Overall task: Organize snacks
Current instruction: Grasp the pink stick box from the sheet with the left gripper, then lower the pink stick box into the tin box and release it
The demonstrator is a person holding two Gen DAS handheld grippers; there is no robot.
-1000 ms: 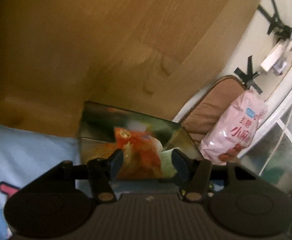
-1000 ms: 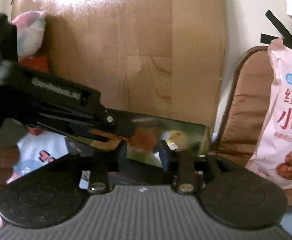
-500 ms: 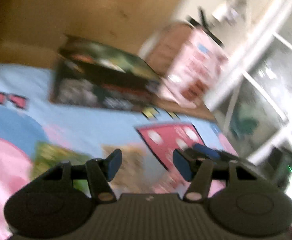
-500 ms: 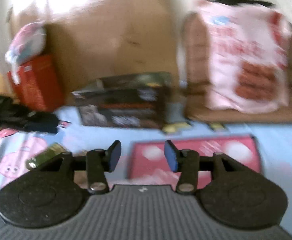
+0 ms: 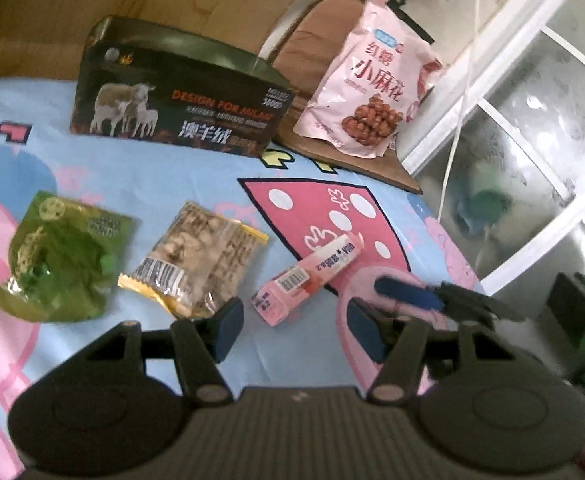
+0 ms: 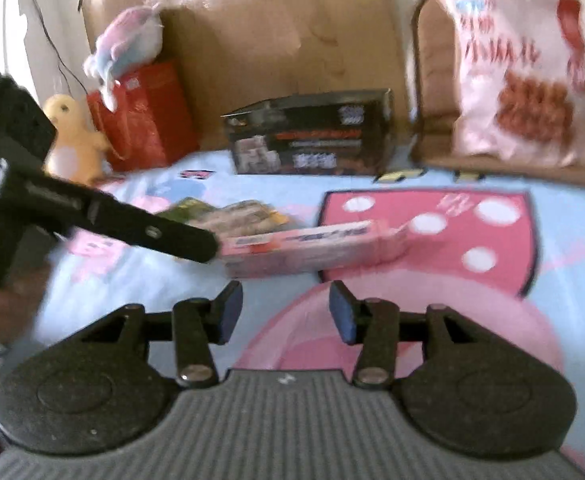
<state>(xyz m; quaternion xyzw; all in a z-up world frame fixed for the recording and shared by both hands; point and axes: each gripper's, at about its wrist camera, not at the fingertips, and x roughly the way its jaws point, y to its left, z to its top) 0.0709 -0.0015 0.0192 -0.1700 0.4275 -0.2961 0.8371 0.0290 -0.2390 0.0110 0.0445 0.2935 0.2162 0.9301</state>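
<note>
On the cartoon-print sheet lie a green snack packet [image 5: 60, 256], a beige packet with yellow ends [image 5: 196, 256] and a long pink box [image 5: 308, 276] [image 6: 312, 248]. A dark box with sheep printed on it [image 5: 180, 92] [image 6: 312, 136] stands at the back against the wooden board. To its right, a pink snack bag [image 5: 372, 80] [image 6: 520, 80] leans on a brown cushion. My left gripper [image 5: 292, 332] hovers open just short of the pink box, empty. My right gripper [image 6: 286, 312] is open and empty too, near the pink box's other side; one of its blue fingertips [image 5: 408, 292] shows in the left wrist view.
A red bag [image 6: 144, 116], a yellow plush toy [image 6: 72, 140] and a pink-and-blue plush [image 6: 124, 48] sit at the back left. A window frame [image 5: 512, 120] and a hanging white cable [image 5: 456, 128] run along the right. The left gripper's body [image 6: 112, 220] crosses the right wrist view.
Both grippers have drawn back from the dark box, which now stands alone at the back. They tilted down, bringing the loose snacks on the sheet into view. The right jaws widened a little.
</note>
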